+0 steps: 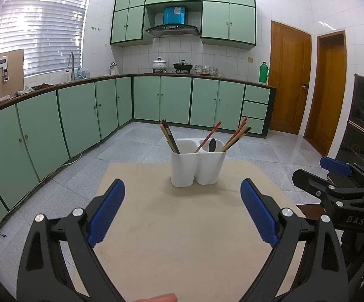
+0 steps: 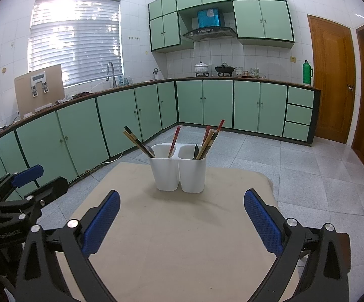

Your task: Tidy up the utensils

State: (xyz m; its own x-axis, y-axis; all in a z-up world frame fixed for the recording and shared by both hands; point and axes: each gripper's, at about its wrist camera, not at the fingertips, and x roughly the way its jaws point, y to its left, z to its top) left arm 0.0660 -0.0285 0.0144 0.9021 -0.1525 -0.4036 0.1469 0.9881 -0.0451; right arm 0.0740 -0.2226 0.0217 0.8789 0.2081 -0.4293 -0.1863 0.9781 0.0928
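Holder: white plastic utensil holder (image 1: 197,164) (image 2: 179,171), two joined compartments side by side, rounded corners, upright, at 12 o'clock from both grippers on far half of the table.
Table: beige top (image 1: 182,239) (image 2: 182,239), bare apart from holder.
Left compartment: dark and tan chopsticks (image 1: 168,136) (image 2: 137,141) leaning to 11 o'clock; in the right wrist view one red chopstick (image 2: 174,141) also stands here, plus a grey spoon bowl at the rim, partly hidden.
Right compartment: bundle of red and brown chopsticks (image 1: 236,136) (image 2: 210,138) leaning to 1 o'clock; black spoon (image 1: 212,145) (image 2: 196,151) head-up among them.
Red chopstick in left wrist view: (image 1: 208,137) sits near the divider, which compartment unclear.
Left gripper: (image 1: 182,211) jaws spread wide, blue pads (image 1: 106,214), nothing between them, short of holder, well apart. Seen from the side at 9 o'clock in right wrist view (image 2: 28,176).
Right gripper: (image 2: 182,221) jaws spread wide, blue pads (image 2: 263,222), empty, holder well ahead. Seen at 3 o'clock in left wrist view (image 1: 332,171).
Fingertip: person's finger (image 1: 156,297) at 6 o'clock edge, left wrist view.
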